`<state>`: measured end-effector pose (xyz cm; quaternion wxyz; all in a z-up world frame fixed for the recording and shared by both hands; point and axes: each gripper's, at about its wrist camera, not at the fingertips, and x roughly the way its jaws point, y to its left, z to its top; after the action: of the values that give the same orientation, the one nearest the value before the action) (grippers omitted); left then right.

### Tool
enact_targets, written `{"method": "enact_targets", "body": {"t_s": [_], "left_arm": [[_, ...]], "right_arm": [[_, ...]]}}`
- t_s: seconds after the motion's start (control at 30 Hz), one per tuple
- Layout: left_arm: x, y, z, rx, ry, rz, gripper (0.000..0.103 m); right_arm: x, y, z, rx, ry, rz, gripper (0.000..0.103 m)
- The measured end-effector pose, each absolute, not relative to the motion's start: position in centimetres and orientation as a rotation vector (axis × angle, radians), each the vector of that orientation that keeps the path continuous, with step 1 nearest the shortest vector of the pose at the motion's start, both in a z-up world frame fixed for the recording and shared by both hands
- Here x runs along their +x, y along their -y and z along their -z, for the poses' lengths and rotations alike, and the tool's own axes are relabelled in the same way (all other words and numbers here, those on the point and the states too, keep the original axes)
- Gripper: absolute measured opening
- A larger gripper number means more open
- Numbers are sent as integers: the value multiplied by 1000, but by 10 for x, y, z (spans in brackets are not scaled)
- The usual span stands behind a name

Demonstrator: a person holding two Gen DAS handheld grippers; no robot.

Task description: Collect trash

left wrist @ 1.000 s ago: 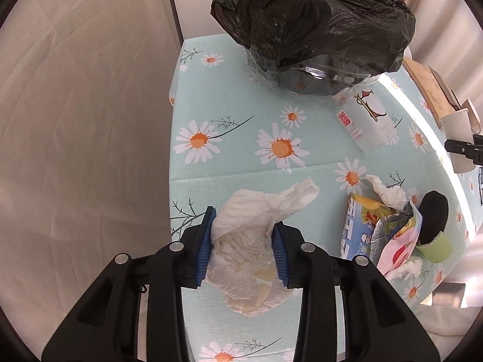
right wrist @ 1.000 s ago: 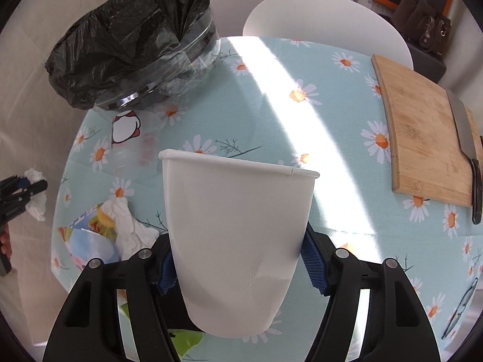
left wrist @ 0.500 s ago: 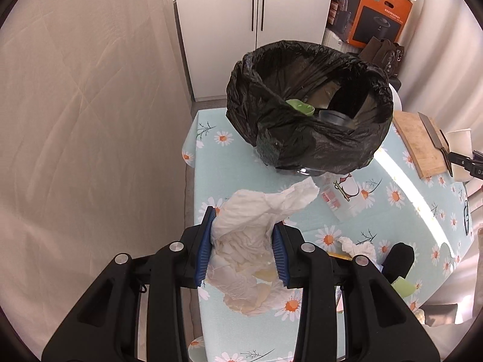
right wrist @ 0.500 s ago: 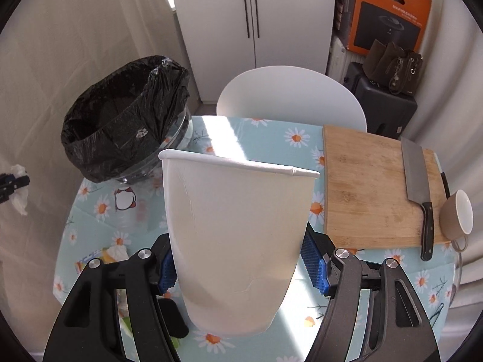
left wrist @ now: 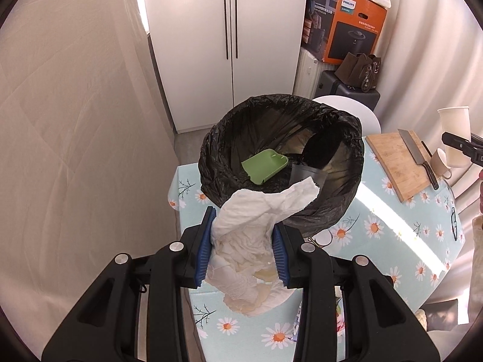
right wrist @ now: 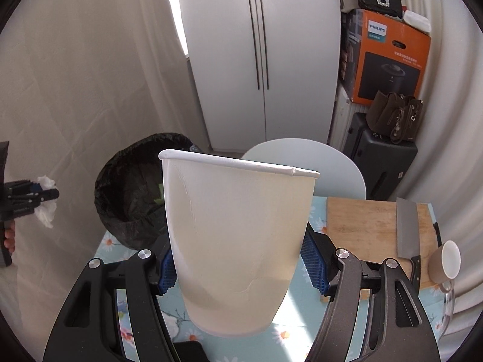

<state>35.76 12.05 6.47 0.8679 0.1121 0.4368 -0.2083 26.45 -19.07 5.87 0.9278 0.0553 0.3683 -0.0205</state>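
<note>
My left gripper [left wrist: 243,247] is shut on a crumpled white tissue [left wrist: 253,232] and holds it high above the table, just in front of the bin lined with a black bag [left wrist: 280,163]. The bin holds a green tray [left wrist: 264,166] and other trash. My right gripper [right wrist: 238,262] is shut on an upright white paper cup [right wrist: 238,241], raised above the table; the cup also shows at the right edge of the left wrist view [left wrist: 455,135]. The bin shows to the cup's left in the right wrist view [right wrist: 132,193], with the left gripper [right wrist: 30,196] beyond it.
A daisy-print tablecloth [left wrist: 392,229] covers the table. A wooden cutting board [right wrist: 362,232] with a cleaver [right wrist: 407,232] lies at the right, a small mug [right wrist: 446,262] beside it. A white chair [right wrist: 302,166] stands behind the table. A curtain [left wrist: 75,150] hangs on the left.
Both grippers have risen well above the table with their loads. The left one now looks down into the bin's open top; the right one has lifted and levelled.
</note>
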Motion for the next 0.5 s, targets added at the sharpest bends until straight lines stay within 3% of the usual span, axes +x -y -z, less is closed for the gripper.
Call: {"method": "enact_targets", "body": {"t_s": [0.5], "left_arm": [[408,-93,-50,72,-853,710,37]], "right_arm": [[319,131,-67,124,-580,6,64]]}}
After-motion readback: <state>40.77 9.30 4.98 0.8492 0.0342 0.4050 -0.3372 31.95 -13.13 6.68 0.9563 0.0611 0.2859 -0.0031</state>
